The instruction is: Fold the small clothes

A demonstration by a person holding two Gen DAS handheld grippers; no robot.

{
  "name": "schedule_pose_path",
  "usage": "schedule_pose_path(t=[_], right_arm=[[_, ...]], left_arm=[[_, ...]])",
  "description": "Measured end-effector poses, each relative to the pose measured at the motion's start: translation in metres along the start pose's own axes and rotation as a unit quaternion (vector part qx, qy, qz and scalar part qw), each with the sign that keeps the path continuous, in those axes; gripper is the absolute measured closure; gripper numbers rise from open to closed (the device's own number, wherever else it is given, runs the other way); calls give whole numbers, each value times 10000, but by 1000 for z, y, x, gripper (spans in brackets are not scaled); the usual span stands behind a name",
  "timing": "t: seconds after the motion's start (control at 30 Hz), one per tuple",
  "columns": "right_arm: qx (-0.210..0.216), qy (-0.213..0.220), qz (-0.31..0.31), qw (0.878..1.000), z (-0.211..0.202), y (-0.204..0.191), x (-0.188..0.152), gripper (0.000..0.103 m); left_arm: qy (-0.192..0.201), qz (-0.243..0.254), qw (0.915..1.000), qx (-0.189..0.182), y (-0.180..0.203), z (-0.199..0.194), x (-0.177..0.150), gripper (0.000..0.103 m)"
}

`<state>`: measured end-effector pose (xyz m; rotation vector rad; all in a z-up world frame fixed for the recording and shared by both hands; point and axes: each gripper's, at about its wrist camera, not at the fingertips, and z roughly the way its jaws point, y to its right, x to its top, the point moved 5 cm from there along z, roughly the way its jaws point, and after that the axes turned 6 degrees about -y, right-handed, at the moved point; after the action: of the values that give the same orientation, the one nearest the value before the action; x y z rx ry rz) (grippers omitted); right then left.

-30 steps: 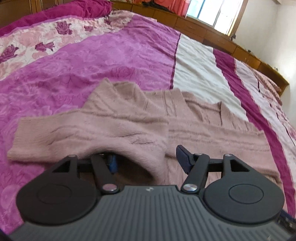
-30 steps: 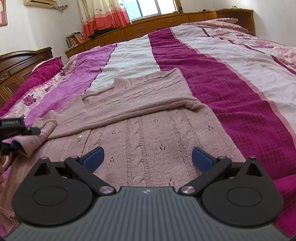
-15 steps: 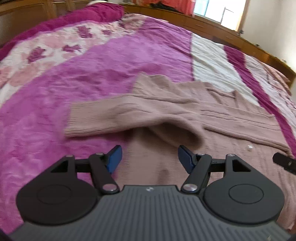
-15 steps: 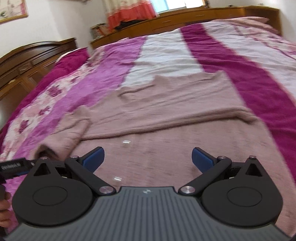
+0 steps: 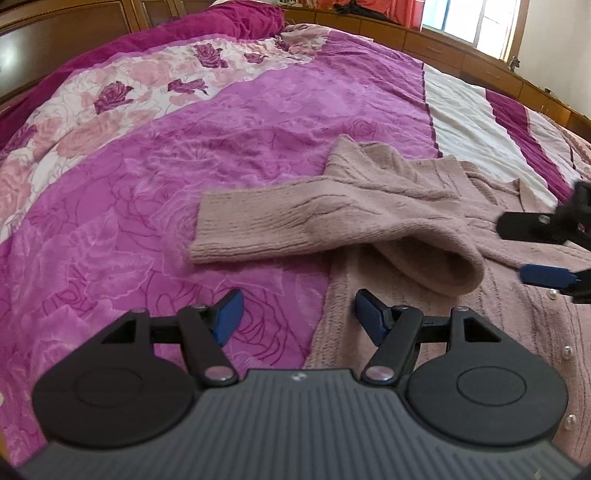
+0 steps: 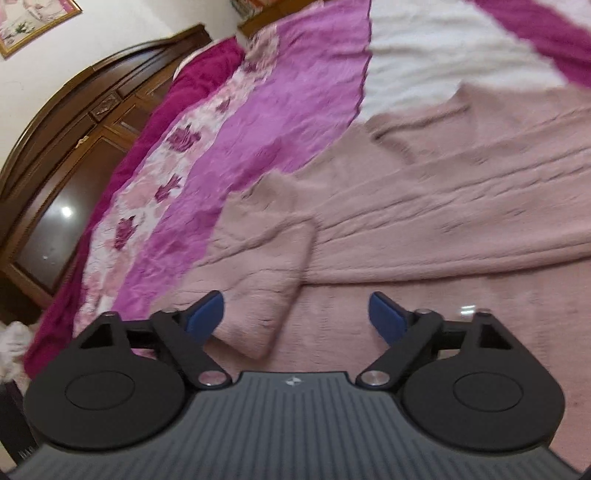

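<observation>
Left wrist view: dusty-pink knitted cardigan (image 5: 388,206) lies flat on the bedspread (image 5: 221,122), which has magenta, floral and white bands. One sleeve (image 5: 295,221) is folded across, its ribbed cuff end resting on the magenta band at left and the fold loop open toward the camera. Pearl buttons (image 5: 553,294) visible down the front panel at right. Left gripper (image 5: 299,317) hovers low over the cardigan's near edge; jaws spread, nothing between the blue pads, no contact with the knit. Its left pad sits over bare bedspread, its right pad over the cardigan. Right gripper (image 5: 546,251) enters from the right edge of this view, above the cardigan just beside the folded sleeve, tips apart.

Right wrist view: blurred. Right gripper (image 6: 297,314) is above the cardigan (image 6: 443,221); jaws have just been closing a little but stand wide apart. The folded sleeve (image 6: 266,280) lies between the pads, nearer the left one; pads not pressing on it. Dark wooden headboard (image 6: 74,140) at upper left, framed picture (image 6: 33,22) on the wall above
</observation>
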<state>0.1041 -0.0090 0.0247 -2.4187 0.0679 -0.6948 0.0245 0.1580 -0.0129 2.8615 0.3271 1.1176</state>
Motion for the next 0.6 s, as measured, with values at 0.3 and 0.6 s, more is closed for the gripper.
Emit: schedule_pose_path(t=[0.3,0.6], right_arm=[[188,-573,73,9982,46,-19,1,77],[-525,460,-1441,9871,4,-49,47,94]], left_arm=[[5,-83,10000,-30,-3,4,0,35],[-9,14,10000,37,-2,8,-1,34]])
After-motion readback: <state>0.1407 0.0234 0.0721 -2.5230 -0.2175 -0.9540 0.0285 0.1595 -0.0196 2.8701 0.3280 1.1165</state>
